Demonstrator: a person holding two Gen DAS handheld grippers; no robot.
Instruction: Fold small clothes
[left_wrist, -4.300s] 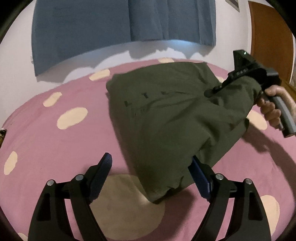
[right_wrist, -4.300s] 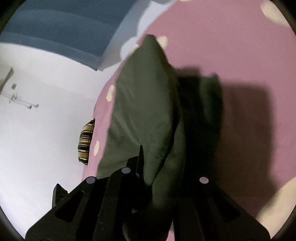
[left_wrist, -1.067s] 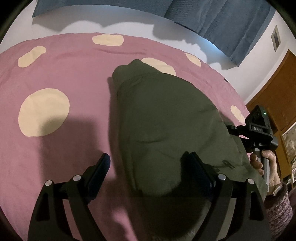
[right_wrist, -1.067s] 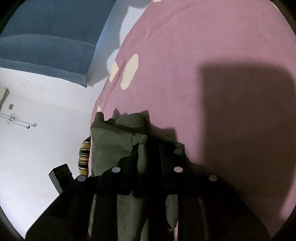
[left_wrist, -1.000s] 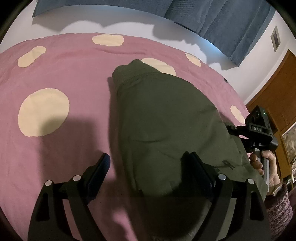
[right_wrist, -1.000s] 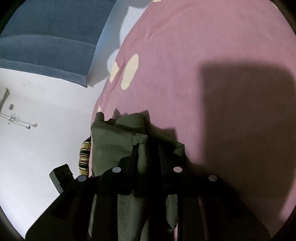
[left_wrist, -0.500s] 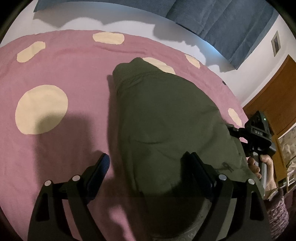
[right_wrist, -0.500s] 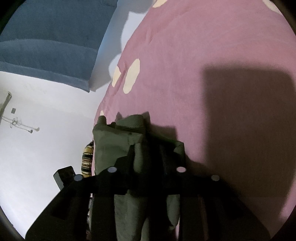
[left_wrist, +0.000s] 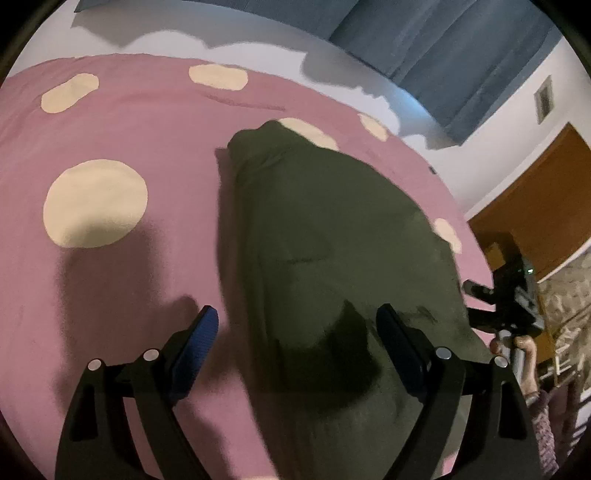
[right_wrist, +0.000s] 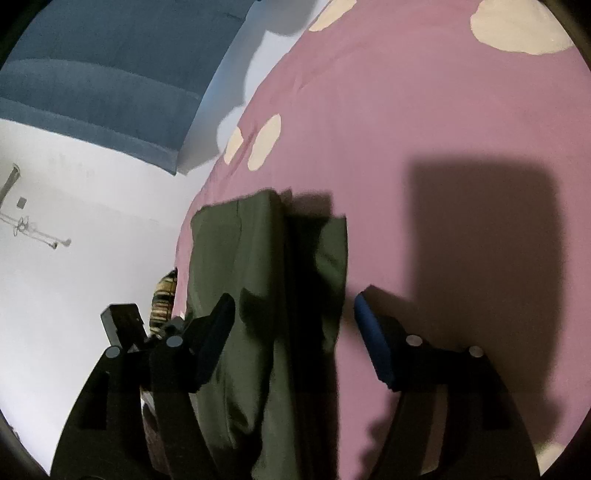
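Both jaws gape wide, gripping nothing: the right gripper (right_wrist: 293, 317) has released the green garment (left_wrist: 332, 240).
It lies folded on the pink bedspread (left_wrist: 147, 122), long axis running away from the left gripper (left_wrist: 297, 328).

The right gripper (right_wrist: 293, 317) released the olive garment (right_wrist: 258, 295), its jaws spreading wide, leaving the cloth lying folded on the bedspread (right_wrist: 406, 110) beneath it.

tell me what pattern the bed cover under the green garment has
Pink-mauve with cream round spots; the bed cover shows best in the left wrist view, under the dark olive garment.
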